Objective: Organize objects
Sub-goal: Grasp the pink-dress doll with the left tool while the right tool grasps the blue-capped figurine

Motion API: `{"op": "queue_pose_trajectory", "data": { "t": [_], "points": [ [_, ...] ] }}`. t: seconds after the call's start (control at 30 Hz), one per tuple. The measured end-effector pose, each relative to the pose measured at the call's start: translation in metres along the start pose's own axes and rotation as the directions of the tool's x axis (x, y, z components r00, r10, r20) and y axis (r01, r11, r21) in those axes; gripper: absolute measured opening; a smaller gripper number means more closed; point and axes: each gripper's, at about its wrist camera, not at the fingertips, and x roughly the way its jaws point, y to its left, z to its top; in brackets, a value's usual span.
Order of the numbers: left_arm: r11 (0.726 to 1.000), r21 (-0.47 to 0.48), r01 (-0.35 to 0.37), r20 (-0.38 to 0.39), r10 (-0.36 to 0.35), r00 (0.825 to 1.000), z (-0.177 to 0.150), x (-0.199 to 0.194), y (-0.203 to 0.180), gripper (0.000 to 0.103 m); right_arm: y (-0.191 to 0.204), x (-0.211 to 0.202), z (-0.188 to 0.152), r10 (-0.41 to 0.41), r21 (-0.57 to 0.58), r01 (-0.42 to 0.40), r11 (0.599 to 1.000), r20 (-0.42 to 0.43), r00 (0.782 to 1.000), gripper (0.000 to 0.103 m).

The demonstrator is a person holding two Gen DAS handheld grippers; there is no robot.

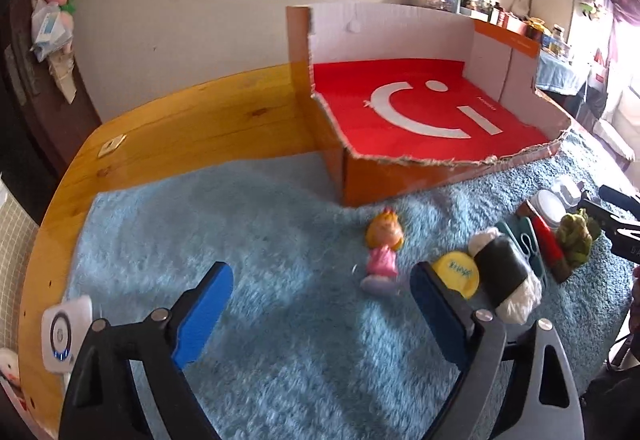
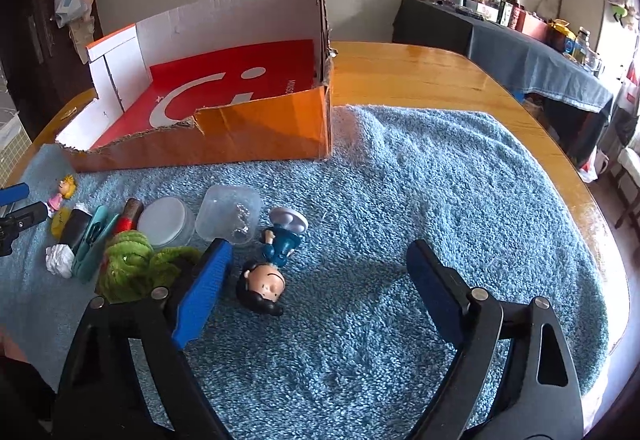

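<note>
An orange cardboard box (image 1: 384,180) (image 2: 264,128) with a red liner stands open on a blue towel (image 1: 280,320) (image 2: 400,240). My left gripper (image 1: 322,304) is open and empty, just short of a pink girl figurine (image 1: 383,252) (image 2: 64,192) that stands on the towel. Right of it lie a yellow disc (image 1: 460,274) and a black-and-white plush (image 1: 506,278). My right gripper (image 2: 316,280) is open and empty over a blue boy figurine (image 2: 268,272) lying on its back. A green plush (image 2: 136,268) (image 1: 576,240) sits by its left finger.
A row of small items lies on the towel: teal scissors case (image 2: 94,240), red-capped tube (image 2: 128,218), white round jar (image 2: 166,222), clear plastic cup (image 2: 232,216). A white device (image 1: 66,336) sits at the wooden table's (image 2: 440,76) left edge. A cluttered side table (image 2: 520,40) stands behind.
</note>
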Motion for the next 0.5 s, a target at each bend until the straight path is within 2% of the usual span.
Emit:
{"op": "queue_pose_trajectory", "data": {
  "t": [0.1,0.23,0.5],
  "points": [
    [1.0,0.017,0.015,-0.006,-0.015,1.0,0.004,0.009,-0.004,0.076,0.003,0.0,0.001,-0.002,0.001,0.002,1.0,0.005,1.0,0.083],
    [0.998,0.009,0.058,-0.005,-0.058,0.998,0.004,0.017,-0.004,0.067,0.005,0.002,0.0,0.001,0.004,-0.001,1.0,0.004,1.0,0.069],
    [0.994,0.015,0.109,0.024,-0.109,0.994,0.005,0.014,-0.009,0.05,0.012,-0.002,-0.005,0.003,-0.013,-0.002,1.0,0.04,0.999,0.053]
  ]
}}
